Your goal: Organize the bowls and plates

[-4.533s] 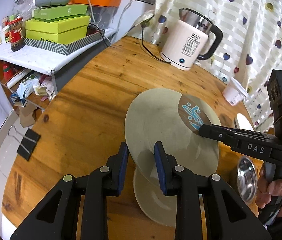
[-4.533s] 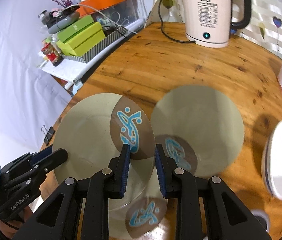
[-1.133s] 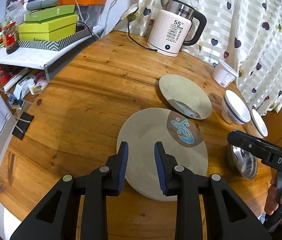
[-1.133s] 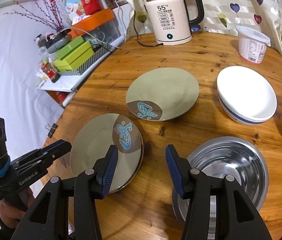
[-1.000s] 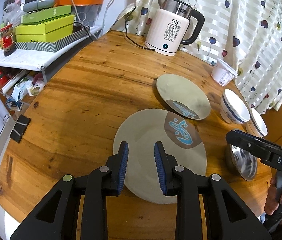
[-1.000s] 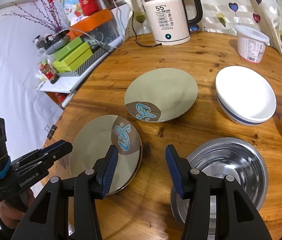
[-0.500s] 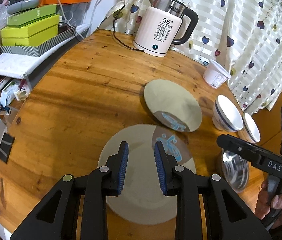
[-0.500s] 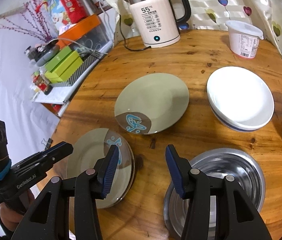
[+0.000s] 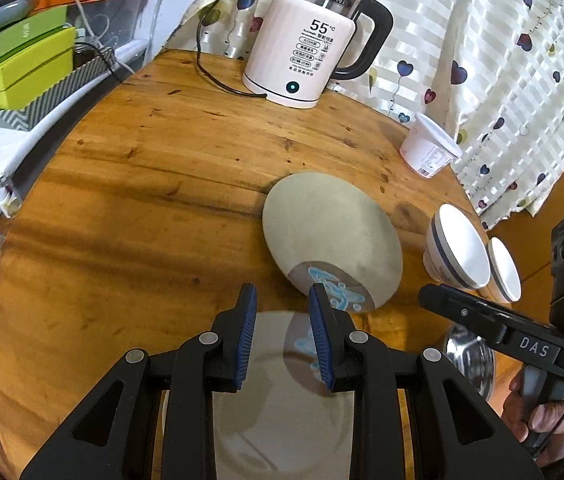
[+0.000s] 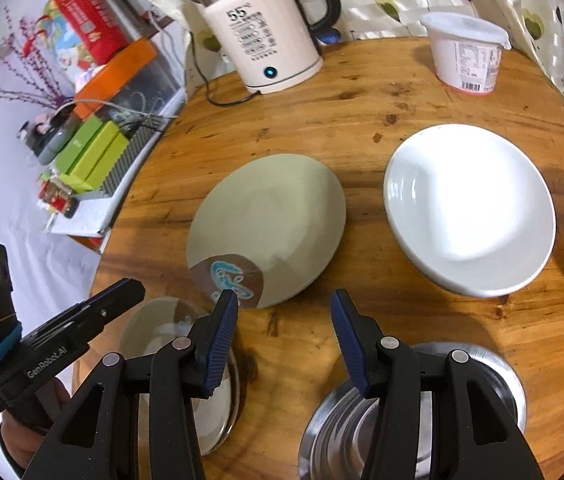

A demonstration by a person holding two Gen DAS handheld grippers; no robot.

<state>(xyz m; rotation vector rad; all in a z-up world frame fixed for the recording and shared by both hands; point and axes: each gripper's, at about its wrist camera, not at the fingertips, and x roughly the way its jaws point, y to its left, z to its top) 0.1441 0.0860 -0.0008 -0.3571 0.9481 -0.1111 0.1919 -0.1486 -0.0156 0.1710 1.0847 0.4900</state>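
left hand-held gripper [image 9: 282, 340] part open, empty | right hand-held gripper [image 10: 284, 338] open, empty | round wooden table [image 9: 142, 184] | heart-print curtain [image 9: 502, 60] behind

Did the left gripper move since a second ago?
Yes. The left gripper went forward toward the kettle; its tips now reach past the near plate.

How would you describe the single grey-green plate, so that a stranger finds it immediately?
Start at the white kettle at the far edge of the round wooden table. Come toward the grippers to the grey-green plate lying alone mid-table. Unlike the stacked plates nearer, it is single; a brown patch with blue marking sits on its near rim.
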